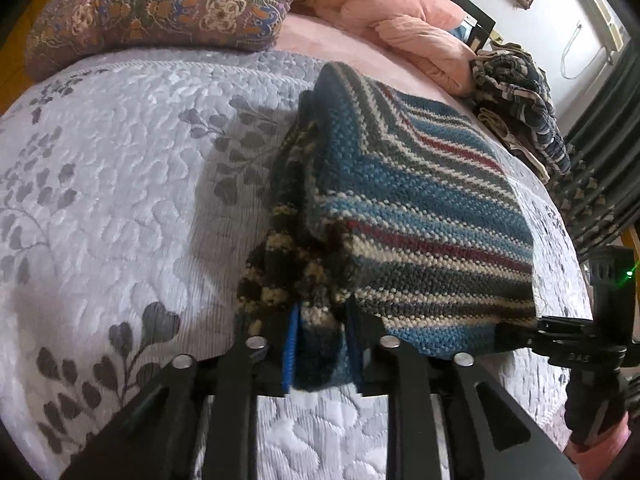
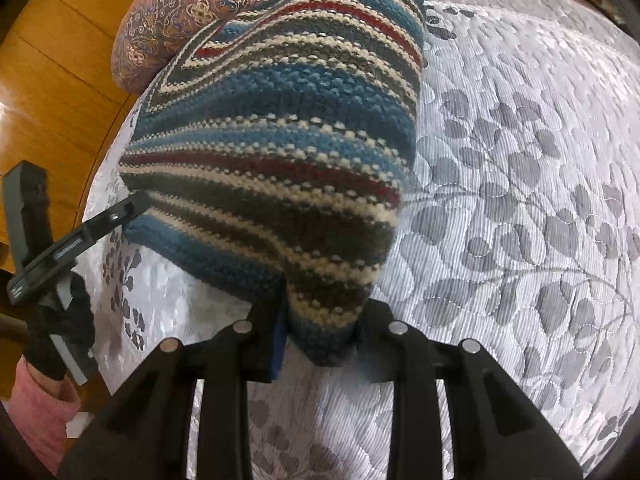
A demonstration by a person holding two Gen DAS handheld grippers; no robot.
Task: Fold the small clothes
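A striped knitted garment (image 1: pixel 404 208) in blue, grey, cream and dark red lies partly folded on the quilted bedspread (image 1: pixel 120 184). My left gripper (image 1: pixel 320 344) is shut on its near left edge, with bunched knit between the fingers. The right gripper (image 1: pixel 560 332) shows at the right of the left wrist view, clamped on the garment's other near corner. In the right wrist view the same garment (image 2: pixel 280 152) rises from my right gripper (image 2: pixel 320 340), which is shut on a bunched corner. The left gripper (image 2: pixel 124 210) touches the garment's left edge there.
A paisley pillow (image 1: pixel 160 8) and pink bedding (image 1: pixel 400 12) lie at the far end of the bed. A pile of dark patterned clothes (image 1: pixel 516 92) sits at the far right edge. Wooden floor (image 2: pixel 52 80) runs left of the bed. A gloved hand (image 2: pixel 52 344) with a pink sleeve holds the left gripper.
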